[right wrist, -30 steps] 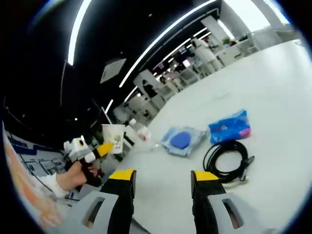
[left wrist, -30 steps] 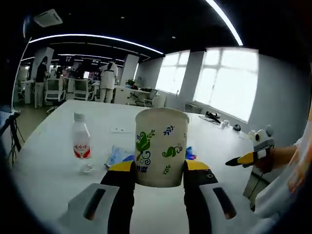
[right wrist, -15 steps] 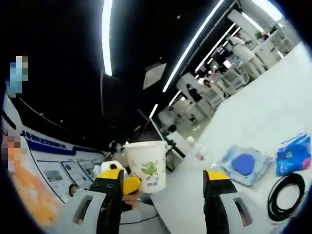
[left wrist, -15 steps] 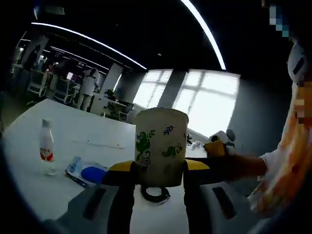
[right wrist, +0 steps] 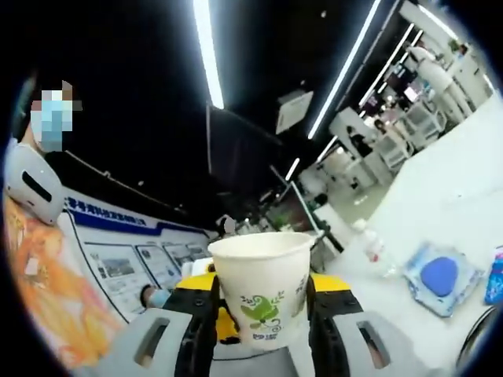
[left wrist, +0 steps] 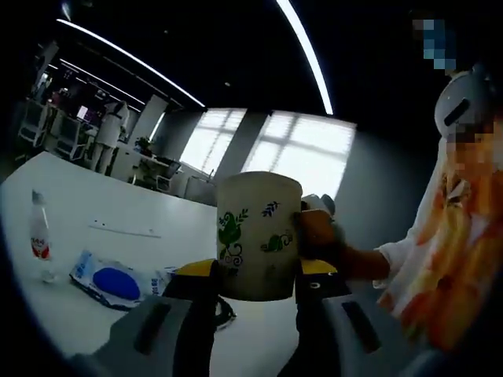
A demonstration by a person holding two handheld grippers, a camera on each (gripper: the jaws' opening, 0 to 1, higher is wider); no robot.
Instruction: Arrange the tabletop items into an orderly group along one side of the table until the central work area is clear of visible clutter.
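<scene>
A white paper cup [left wrist: 258,236] printed with green leaves is held up in the air above the white table [left wrist: 126,216]. My left gripper [left wrist: 257,271] is shut on its lower part. The hand holding my right gripper [left wrist: 318,236] presses close against the cup's right side. Seen from the right gripper view, the same cup [right wrist: 263,283] stands upright between the jaws of my right gripper [right wrist: 261,289], which lie against both its sides. A yellow tip of my left gripper [right wrist: 225,318] shows just behind the cup.
On the table lie a water bottle [left wrist: 38,236], a clear packet with a blue disc [left wrist: 110,279] and a black cable coil [left wrist: 225,314]. The bottle [right wrist: 373,250] and packet [right wrist: 440,275] also lie far right. A person's orange-patterned shirt [left wrist: 440,259] is close.
The two grippers have come together. My right gripper's jaws have narrowed from standing wide beside the cup to lying against its sides. My left gripper still holds the cup.
</scene>
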